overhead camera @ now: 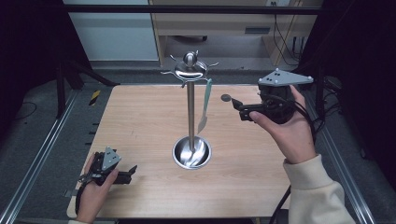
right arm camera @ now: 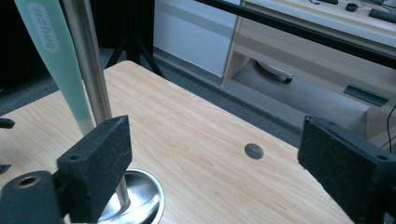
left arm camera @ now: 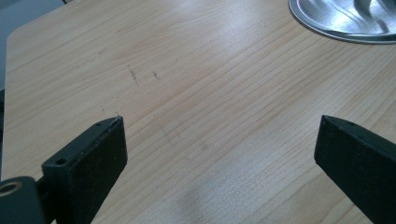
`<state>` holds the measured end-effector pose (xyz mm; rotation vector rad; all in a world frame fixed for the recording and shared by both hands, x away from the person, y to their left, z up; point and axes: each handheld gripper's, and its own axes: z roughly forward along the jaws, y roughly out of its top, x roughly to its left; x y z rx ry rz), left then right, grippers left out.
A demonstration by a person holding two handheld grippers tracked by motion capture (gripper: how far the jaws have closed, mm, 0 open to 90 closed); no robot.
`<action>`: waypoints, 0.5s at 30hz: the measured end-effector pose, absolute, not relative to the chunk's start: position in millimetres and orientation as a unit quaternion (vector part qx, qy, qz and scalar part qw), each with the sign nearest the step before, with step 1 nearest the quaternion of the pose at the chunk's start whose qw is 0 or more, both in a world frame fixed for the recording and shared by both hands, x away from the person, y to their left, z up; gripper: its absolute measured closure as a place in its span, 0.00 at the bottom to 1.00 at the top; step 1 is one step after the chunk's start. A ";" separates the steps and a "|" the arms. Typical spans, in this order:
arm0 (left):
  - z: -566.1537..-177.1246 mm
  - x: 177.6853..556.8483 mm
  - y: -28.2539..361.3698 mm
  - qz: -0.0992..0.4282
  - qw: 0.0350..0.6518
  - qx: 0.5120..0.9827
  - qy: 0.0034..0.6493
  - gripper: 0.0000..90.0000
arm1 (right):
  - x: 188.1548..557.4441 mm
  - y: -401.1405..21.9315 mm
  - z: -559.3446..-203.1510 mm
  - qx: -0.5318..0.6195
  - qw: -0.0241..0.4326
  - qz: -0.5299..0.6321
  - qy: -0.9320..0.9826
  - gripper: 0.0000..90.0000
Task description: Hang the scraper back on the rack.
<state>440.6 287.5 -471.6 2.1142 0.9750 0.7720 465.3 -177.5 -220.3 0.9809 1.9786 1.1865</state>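
Hanging from a hook of the steel rack [overhead camera: 190, 70] at the table's [overhead camera: 140, 116] centre, the pale green utensil [overhead camera: 205, 105] dangles on the rack's three o'clock side, just beside the upright pole [overhead camera: 190, 112], with its metal tip above the dish-shaped base [overhead camera: 191, 153]. In the right gripper view the utensil's handle [right arm camera: 51, 60] runs close along the pole [right arm camera: 91, 70], and I cannot tell whether the two touch.

At about two o'clock from the base, the right gripper [overhead camera: 238, 108] is raised above the table and points toward the utensil; its jaws stand wide apart with nothing between them. At about eight o'clock, near the table's front edge, the left gripper [overhead camera: 133, 170] rests low, its jaws also apart over bare wood.

The utensil looks light, thin and stiff, with a smooth handle that may slide under the pads, and it probably swings freely on its hook. A hold across the flat of the green handle, around mid-length and clear of the pole, seems safest; gripping the narrow metal end invites twisting. Lifting it off calls for a slight rise before drawing it away, or the whole rack could rock on its base.
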 end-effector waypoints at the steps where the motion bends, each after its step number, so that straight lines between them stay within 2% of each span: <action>1: -471.9 440.8 287.4 0.296 0.338 0.811 0.374 0.03 | 464.5 -178.5 -221.0 0.373 0.315 0.451 0.747 0.10; 8: -471.4 440.7 288.2 0.297 0.338 0.810 0.376 0.03 | 459.4 -186.3 -230.9 0.372 0.326 0.465 0.734 0.07; 15: -470.7 440.3 287.8 0.298 0.342 0.809 0.375 0.03 | 456.0 -191.9 -254.7 0.388 0.331 0.458 0.728 0.08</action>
